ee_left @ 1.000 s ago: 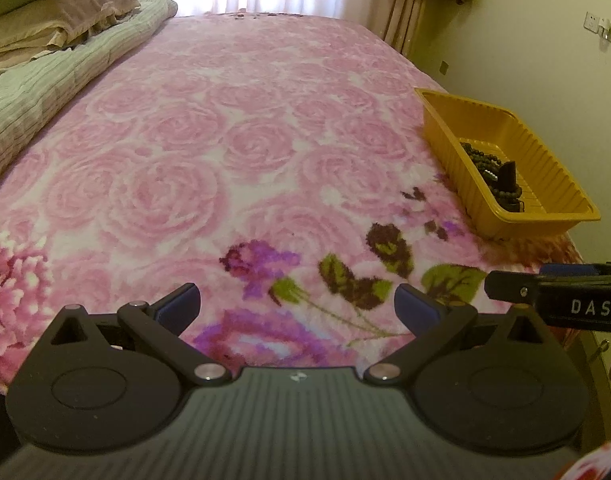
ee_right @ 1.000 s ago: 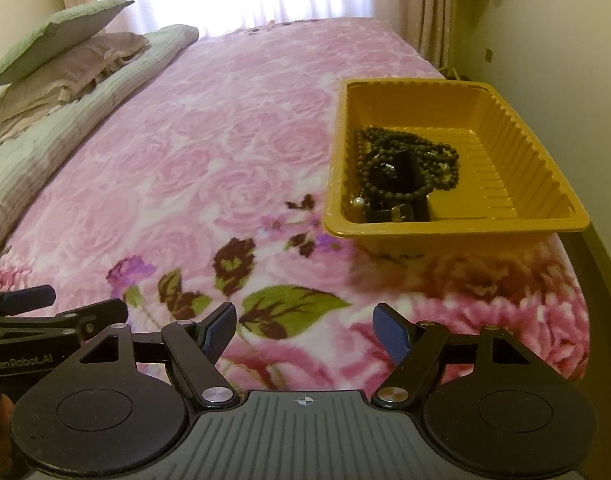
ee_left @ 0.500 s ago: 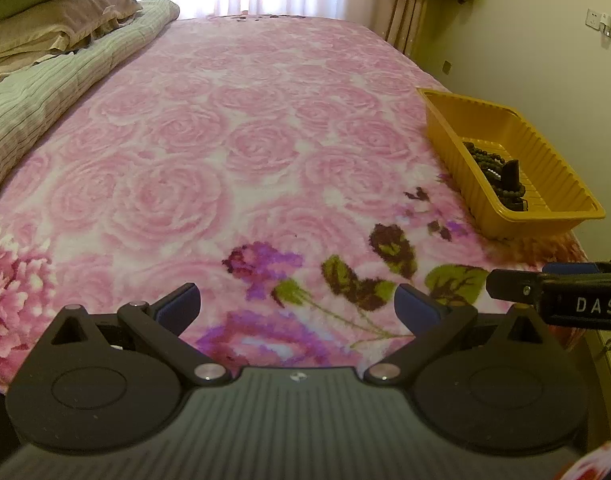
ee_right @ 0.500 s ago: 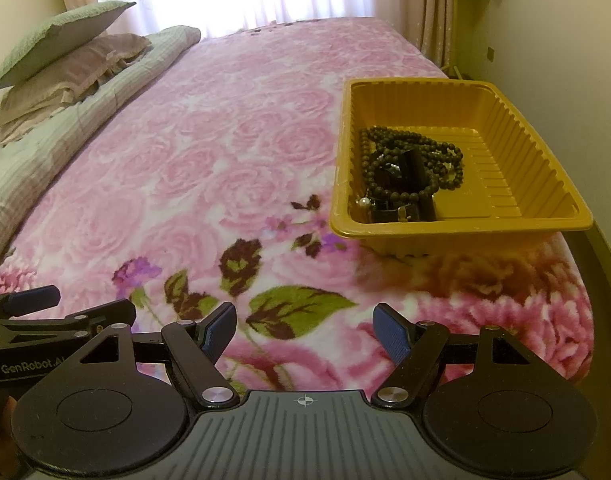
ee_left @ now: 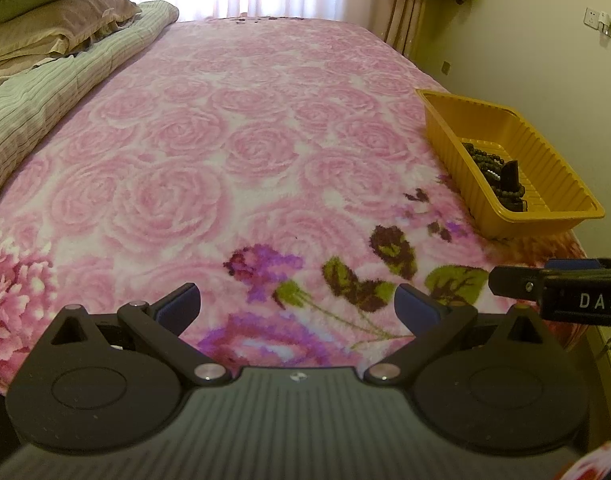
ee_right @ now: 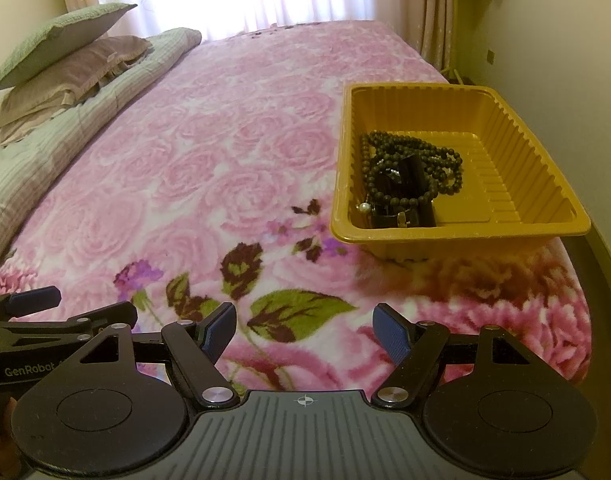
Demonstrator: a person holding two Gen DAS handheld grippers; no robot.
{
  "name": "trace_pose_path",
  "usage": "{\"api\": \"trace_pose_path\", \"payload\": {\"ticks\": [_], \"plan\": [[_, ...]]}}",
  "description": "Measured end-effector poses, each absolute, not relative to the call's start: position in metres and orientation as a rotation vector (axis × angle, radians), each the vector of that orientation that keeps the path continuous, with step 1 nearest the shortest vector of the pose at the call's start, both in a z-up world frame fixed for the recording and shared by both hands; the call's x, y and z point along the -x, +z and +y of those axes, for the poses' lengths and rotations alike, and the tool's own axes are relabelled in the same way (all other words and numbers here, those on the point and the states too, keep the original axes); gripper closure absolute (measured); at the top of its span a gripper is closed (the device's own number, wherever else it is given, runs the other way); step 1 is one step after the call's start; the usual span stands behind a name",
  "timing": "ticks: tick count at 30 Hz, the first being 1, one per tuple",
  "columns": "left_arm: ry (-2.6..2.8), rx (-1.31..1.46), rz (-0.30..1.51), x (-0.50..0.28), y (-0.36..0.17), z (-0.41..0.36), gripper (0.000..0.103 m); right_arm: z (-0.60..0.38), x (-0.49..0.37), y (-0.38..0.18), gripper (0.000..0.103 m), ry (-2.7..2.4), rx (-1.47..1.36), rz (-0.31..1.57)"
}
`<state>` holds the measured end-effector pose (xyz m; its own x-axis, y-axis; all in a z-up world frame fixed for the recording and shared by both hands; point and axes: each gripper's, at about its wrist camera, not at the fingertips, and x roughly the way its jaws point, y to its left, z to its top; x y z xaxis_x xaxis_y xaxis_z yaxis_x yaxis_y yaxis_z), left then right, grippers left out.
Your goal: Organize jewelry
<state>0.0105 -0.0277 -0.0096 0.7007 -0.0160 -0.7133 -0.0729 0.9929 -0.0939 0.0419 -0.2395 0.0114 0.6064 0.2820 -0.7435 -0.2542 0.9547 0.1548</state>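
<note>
A yellow plastic tray (ee_right: 545, 152) sits on the pink rose blanket near the bed's right front corner; it also shows in the left wrist view (ee_left: 553, 168). Inside lie a dark bead necklace (ee_right: 417, 152) and black jewelry pieces (ee_right: 401, 216), seen from the side in the left wrist view (ee_left: 501, 176). My right gripper (ee_right: 303, 332) is open and empty, held low before the tray. My left gripper (ee_left: 297, 306) is open and empty over the blanket's front edge, left of the tray. Each gripper shows at the edge of the other's view.
The pink floral blanket (ee_left: 233, 152) covers the bed. A folded green quilt (ee_left: 45, 92) and pillows (ee_right: 65, 40) lie along the left side. Curtains and a wall stand behind and to the right. The bed's right edge drops off beside the tray.
Both grippers have drawn back slightly from the tray; the views tilt up a little. Both stay open and empty. The tray and jewelry have not moved.
</note>
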Motion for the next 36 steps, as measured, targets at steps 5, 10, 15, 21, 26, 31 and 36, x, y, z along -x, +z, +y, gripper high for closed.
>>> {"api": "trace_pose_path", "payload": {"ticks": [5,10,15,21,26,31,36], "plan": [[0.031,0.116,0.794,-0.0109,-0.0086,-0.0281,0.000,-0.2394,-0.0425,0.0122,0.028,0.310,-0.034,0.865],[0.028,0.114,0.792,-0.0122,-0.0063,-0.0280,0.000,-0.2394,-0.0425,0.0122,0.028,0.310,-0.035,0.865],[0.031,0.114,0.792,-0.0124,-0.0062,-0.0284,0.000,-0.2391,-0.0426,0.0125,0.028,0.312,-0.034,0.864],[0.030,0.115,0.789,-0.0130,-0.0062,-0.0297,0.000,-0.2390,-0.0424,0.0125,0.028,0.311,-0.033,0.863],[0.027,0.113,0.788,-0.0129,-0.0058,-0.0288,0.000,-0.2389,-0.0427,0.0124,0.028,0.310,-0.034,0.864],[0.026,0.113,0.788,-0.0131,-0.0058,-0.0289,0.000,-0.2387,-0.0426,0.0128,0.028,0.310,-0.034,0.866],[0.027,0.112,0.787,-0.0131,-0.0058,-0.0292,0.000,-0.2389,-0.0424,0.0117,0.028,0.310,-0.034,0.866]]}}
